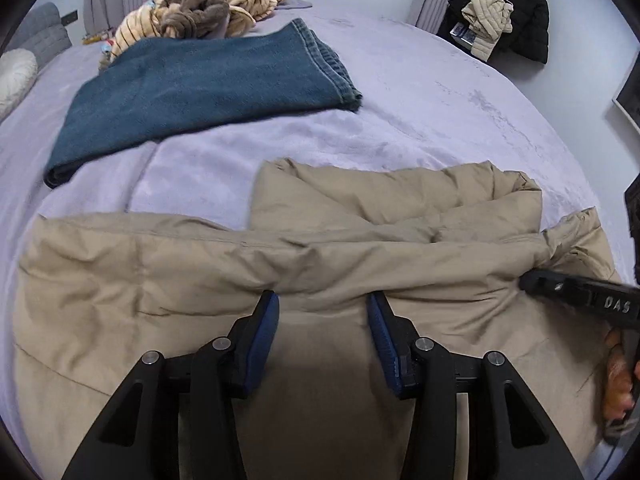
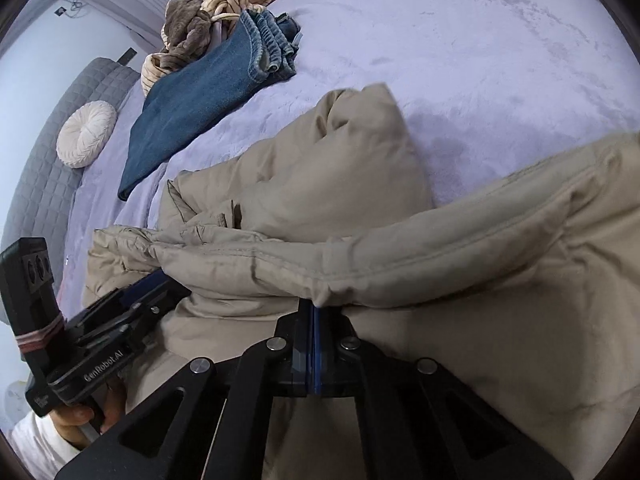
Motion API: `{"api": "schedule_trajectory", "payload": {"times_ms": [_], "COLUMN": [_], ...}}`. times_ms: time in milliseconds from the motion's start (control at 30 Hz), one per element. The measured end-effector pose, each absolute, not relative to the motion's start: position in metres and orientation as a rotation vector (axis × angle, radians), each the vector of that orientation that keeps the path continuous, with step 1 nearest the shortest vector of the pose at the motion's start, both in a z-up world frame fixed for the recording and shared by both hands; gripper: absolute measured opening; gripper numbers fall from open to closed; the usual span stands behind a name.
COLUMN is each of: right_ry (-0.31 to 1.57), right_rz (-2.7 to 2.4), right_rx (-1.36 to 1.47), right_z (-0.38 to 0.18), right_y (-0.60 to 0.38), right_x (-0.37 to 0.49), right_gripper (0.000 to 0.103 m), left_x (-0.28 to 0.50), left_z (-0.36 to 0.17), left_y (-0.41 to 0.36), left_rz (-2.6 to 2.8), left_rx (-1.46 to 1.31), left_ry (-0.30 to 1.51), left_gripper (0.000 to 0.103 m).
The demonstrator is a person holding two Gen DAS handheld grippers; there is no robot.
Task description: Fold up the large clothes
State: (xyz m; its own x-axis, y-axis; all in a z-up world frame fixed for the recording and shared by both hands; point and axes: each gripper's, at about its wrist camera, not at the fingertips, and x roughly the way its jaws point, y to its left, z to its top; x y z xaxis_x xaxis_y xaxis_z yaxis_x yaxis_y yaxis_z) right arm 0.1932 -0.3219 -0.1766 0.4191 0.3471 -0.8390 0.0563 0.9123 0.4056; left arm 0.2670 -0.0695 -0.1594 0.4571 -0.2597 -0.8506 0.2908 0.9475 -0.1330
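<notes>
Beige puffer jacket [image 1: 168, 276]: right fingers [image 2: 316, 316] pinch its fold, left fingers [image 1: 269, 312] spread.

A round cream cushion [image 2: 86, 134] rests against the grey quilted headboard [image 2: 48, 168]

The jacket [image 1: 168, 280] runs off the bottom edge of the left wrist view, its lower part hidden behind the left gripper [image 1: 323, 300]. In the right wrist view the jacket [image 2: 500, 280] leaves the frame at right, and the right gripper's [image 2: 313, 305] tips are buried under its folded edge. The jeans [image 1: 192, 92] cover part of the striped heap [image 1: 208, 4] at upper left. The dark coats [image 1: 516, 8] at upper right are too small to make out.
</notes>
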Motion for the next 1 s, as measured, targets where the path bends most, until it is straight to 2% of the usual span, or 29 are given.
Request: {"api": "schedule_trajectory", "payload": {"times_ms": [233,367,500,600,700,767,800,833,867,1000], "right_ry": [1.123,1.145,1.125,1.127,1.128,1.116,1.1,1.085,1.069,1.047], "right_rz": [-0.108,-0.156,-0.166,-0.189,-0.202,-0.19,-0.18,-0.171,-0.162,-0.14], "right_rx": [0.333,0.486,0.538,0.518,0.546,0.573,0.585,0.595,0.605,0.652], "right_z": [-0.177,-0.208,-0.227,-0.219,-0.203,-0.189,-0.181,-0.174,-0.166,-0.147], "right_y": [-0.421,-0.459,-0.462,-0.458,-0.455,-0.453,-0.452,-0.45,-0.448,-0.437], "right_x": [0.175,0.17,0.176,0.175,0.167,0.157,0.151,0.145,0.136,0.106], "right_gripper": [0.0,0.0,0.0,0.0,0.006,0.018,0.032,0.043,0.045,0.049], "left_x": [0.297,0.307,0.312,0.309,0.297,0.285,0.278,0.269,0.261,0.23], "left_z": [-0.175,-0.2,-0.21,-0.203,-0.186,-0.173,-0.165,-0.158,-0.152,-0.137], "left_y": [0.036,0.047,0.04,0.038,0.044,0.048,0.05,0.051,0.053,0.056], "left_rz": [-0.104,-0.087,-0.061,-0.039,-0.024,-0.023,-0.02,-0.014,-0.006,-0.023], "left_rx": [0.012,-0.003,0.008,0.019,-0.008,-0.01,-0.005,-0.001,0.0,-0.006], "left_ry": [1.053,1.068,1.066,1.073,1.09,1.089,1.086,1.081,1.069,1.091], "left_gripper": [0.05,0.059,0.059,0.06,0.06,0.06,0.065,0.083,0.09,0.09]}}
